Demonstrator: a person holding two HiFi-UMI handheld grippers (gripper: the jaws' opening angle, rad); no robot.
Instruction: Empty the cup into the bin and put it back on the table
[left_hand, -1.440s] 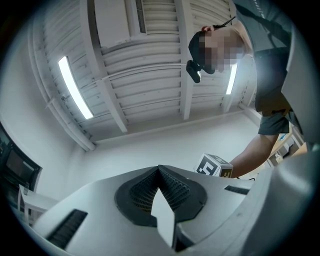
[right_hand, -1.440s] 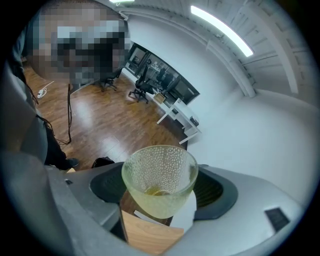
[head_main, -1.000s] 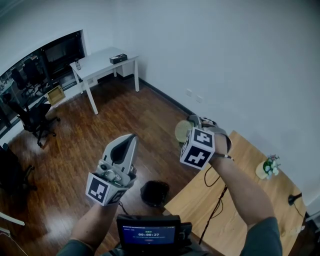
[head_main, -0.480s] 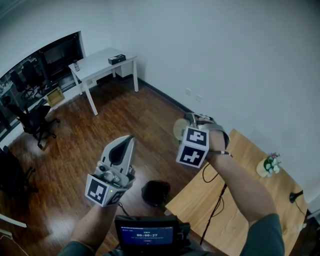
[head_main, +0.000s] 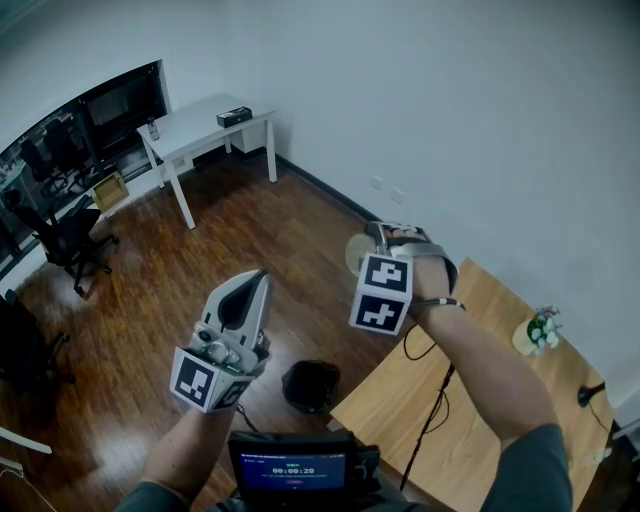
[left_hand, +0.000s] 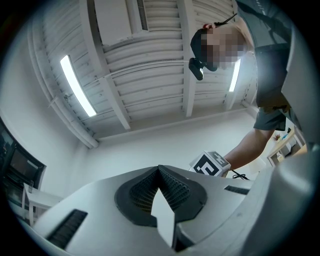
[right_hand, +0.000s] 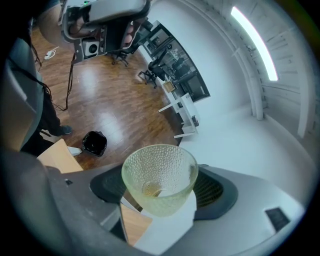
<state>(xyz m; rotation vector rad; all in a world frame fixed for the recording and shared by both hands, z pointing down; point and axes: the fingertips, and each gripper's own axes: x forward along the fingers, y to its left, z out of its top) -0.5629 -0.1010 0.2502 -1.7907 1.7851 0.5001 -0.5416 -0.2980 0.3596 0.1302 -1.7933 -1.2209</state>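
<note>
Slipping is the main hazard: right gripper (right_hand: 160, 197), jaws pinching the cup (right_hand: 159, 172) low on its tapered wall, holds glass aloft over the floor, and a loosened grip would likely drop it. Left gripper (left_hand: 160, 197): jaws pressed together, empty. Cup: pale yellow-green, dimpled, flared rim, perhaps some residue at the base. Bin (head_main: 310, 386): black, far below beside the table (head_main: 480, 400) — tipping from here may miss.

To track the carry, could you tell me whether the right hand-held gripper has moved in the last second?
Yes, slightly: the right hand-held gripper, holding the cup, has drifted left in the head view, away from the potted plant.
</note>
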